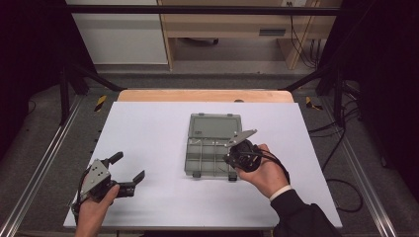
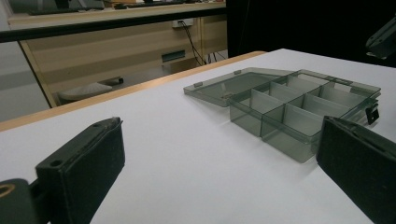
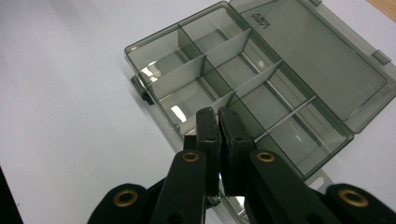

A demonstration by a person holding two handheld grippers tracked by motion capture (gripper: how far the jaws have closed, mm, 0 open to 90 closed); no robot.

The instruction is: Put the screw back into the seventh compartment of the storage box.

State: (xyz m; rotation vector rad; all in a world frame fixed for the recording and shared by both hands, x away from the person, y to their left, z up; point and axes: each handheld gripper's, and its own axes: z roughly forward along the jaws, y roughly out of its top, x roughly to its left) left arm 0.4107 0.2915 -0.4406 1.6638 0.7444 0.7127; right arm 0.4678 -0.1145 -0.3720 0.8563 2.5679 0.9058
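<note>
A smoky transparent compartment box (image 1: 205,155) lies open in the middle of the white table top, its lid (image 1: 215,126) folded flat on the far side. Its several compartments look empty in the right gripper view, where the box (image 3: 219,70) lies below my jaws. My right gripper (image 1: 230,159) hovers over the box's near right corner. It is shut, pads together with nothing between them (image 3: 218,113). My left gripper (image 1: 129,166) rests near the table's front left, open wide and empty, and faces the box (image 2: 289,109) from a distance (image 2: 219,126).
The white table top (image 1: 148,133) ends in a wooden strip at the far edge (image 1: 205,95). Black frame rails run down both sides, with cables on the floor at the right (image 1: 341,148). Wooden furniture (image 1: 222,22) stands behind the table.
</note>
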